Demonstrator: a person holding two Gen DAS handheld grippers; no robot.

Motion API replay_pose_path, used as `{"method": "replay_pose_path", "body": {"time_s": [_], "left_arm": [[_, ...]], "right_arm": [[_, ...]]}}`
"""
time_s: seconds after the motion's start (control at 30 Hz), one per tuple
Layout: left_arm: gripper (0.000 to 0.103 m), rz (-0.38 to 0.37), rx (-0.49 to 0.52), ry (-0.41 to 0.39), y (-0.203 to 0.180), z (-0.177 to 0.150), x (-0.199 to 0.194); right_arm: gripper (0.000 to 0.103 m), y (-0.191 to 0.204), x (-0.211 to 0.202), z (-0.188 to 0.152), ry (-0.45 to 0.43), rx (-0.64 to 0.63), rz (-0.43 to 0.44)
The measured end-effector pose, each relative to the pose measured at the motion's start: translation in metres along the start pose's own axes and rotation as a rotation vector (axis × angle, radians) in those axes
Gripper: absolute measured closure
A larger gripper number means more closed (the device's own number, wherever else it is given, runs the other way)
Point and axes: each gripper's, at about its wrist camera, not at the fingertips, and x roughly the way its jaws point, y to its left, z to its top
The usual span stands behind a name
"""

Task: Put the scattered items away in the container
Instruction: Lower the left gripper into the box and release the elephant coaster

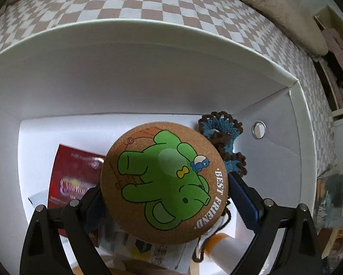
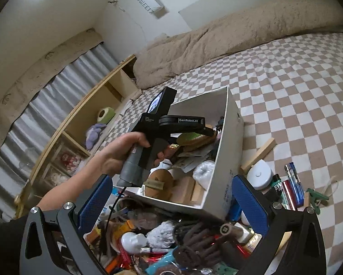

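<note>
Cork makes up the round coaster with a green elephant [image 1: 164,183], held flat between the wide-spread blue pads of the left gripper [image 1: 164,194]. It hangs right over the inside of the white box [image 1: 148,34], above a red packet [image 1: 73,167] and a blue and brown crochet piece [image 1: 224,137], so I think letting go drops it straight in.

From the right wrist, the right gripper [image 2: 171,197] is wide and holds nothing. It sits over a messy pile [image 2: 171,240] by the box corner [image 2: 226,160], while the left hand [image 2: 123,153] reaches into the box.

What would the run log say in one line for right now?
left gripper: holding cork coaster over white box | right gripper: open, empty, above clutter pile | coaster not yet dropped
</note>
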Motion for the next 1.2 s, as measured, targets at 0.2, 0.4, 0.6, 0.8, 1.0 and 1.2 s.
{"method": "replay_pose_path", "body": {"time_s": [0.2, 0.4, 0.6, 0.8, 1.0, 1.2], "left_arm": [[0.006, 0.022, 0.011, -0.04, 0.0, 0.002, -0.003], [0.0, 0.013, 0.022, -0.074, 0.003, -0.004, -0.016], [0.0, -0.003, 0.052, -0.074, 0.009, -0.022, -0.031], [0.0, -0.096, 0.048, -0.045, 0.01, -0.037, -0.047], [0.0, -0.155, 0.086, 0.005, -0.017, -0.032, -0.042], [0.0, -0.16, 0.137, 0.008, -0.035, -0.037, -0.036]], "right_arm": [[0.0, -0.008, -0.001, -0.004, -0.015, 0.014, 0.003], [0.0, -0.011, 0.0, -0.006, -0.011, 0.02, -0.011], [0.0, -0.011, -0.006, -0.009, -0.023, 0.014, -0.02], [0.0, -0.015, -0.007, -0.01, -0.026, 0.039, -0.018], [0.0, -0.016, -0.008, -0.013, -0.023, 0.041, -0.025], [0.0, -0.019, -0.007, -0.013, -0.021, 0.051, -0.029]]}}
